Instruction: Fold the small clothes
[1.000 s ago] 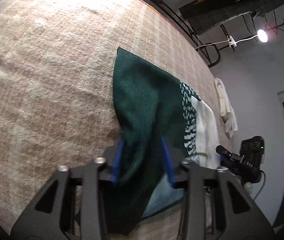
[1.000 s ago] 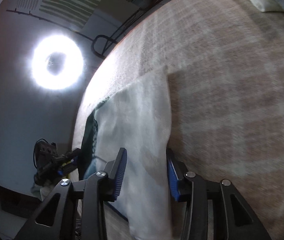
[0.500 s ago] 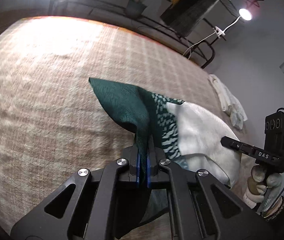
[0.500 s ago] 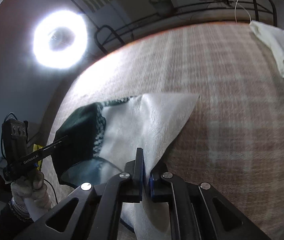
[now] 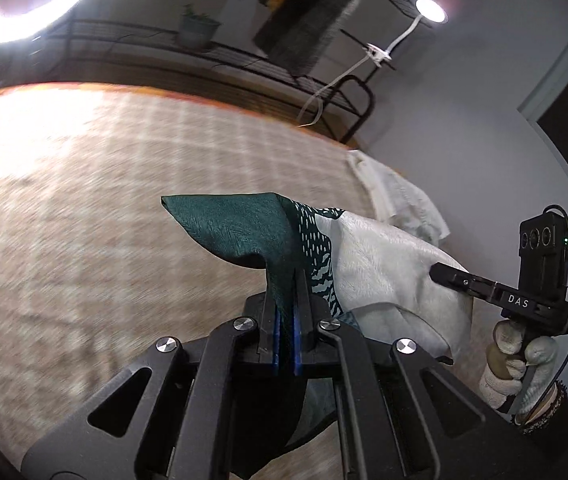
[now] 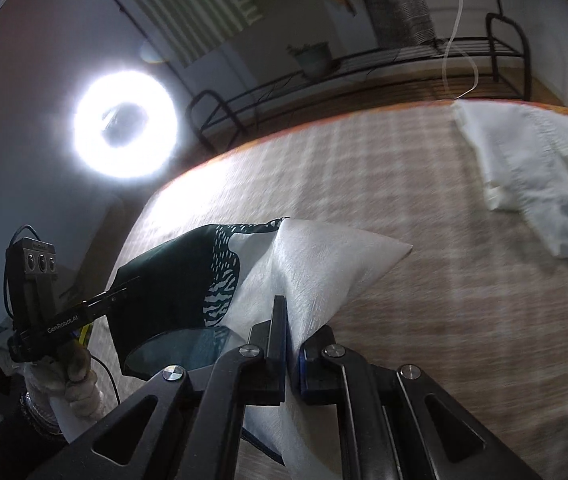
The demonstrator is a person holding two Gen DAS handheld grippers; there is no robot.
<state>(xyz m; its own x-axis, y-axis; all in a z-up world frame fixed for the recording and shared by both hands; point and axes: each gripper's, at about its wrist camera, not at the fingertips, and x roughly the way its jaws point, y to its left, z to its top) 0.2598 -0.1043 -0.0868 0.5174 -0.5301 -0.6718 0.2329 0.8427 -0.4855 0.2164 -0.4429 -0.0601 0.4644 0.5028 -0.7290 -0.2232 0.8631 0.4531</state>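
Left wrist view: I have the green-and-white cloth (image 5: pixel 268 236) lifted off the checked blanket (image 5: pixel 84 200), its green end pinched in my left gripper (image 5: pixel 287 320), jaws fully closed on a bunched fold.
Right wrist view: my right gripper (image 6: pixel 289 344) is clamped tight on the white end of the cloth (image 6: pixel 315 264); the garment hangs between the two tools, sagging in the middle.
Where the cloth is: above the blanket's near part, a free corner sticking out on each side.
Risk, slip: each grip is only a thin bite at the edge, so I judge a hard pull apart could drag fabric out of the pads.
Risk, skew: if one hand runs ahead, the cloth would land twisted and the fold come out crooked.
Risk, drag: the sagging belly could catch the woolly blanket and crumple under itself.
Surface: the blanket looks soft and fuzzy, beige check, orange-edged at its far side.
Beyond the cloth: a white garment (image 6: pixel 535 176) lies on the blanket's far right part, well apart.
Room: a ring light (image 6: pixel 124 124), a black metal rack (image 6: pixel 363 64) and a potted plant (image 6: pixel 313 58) past the blanket's far edge.
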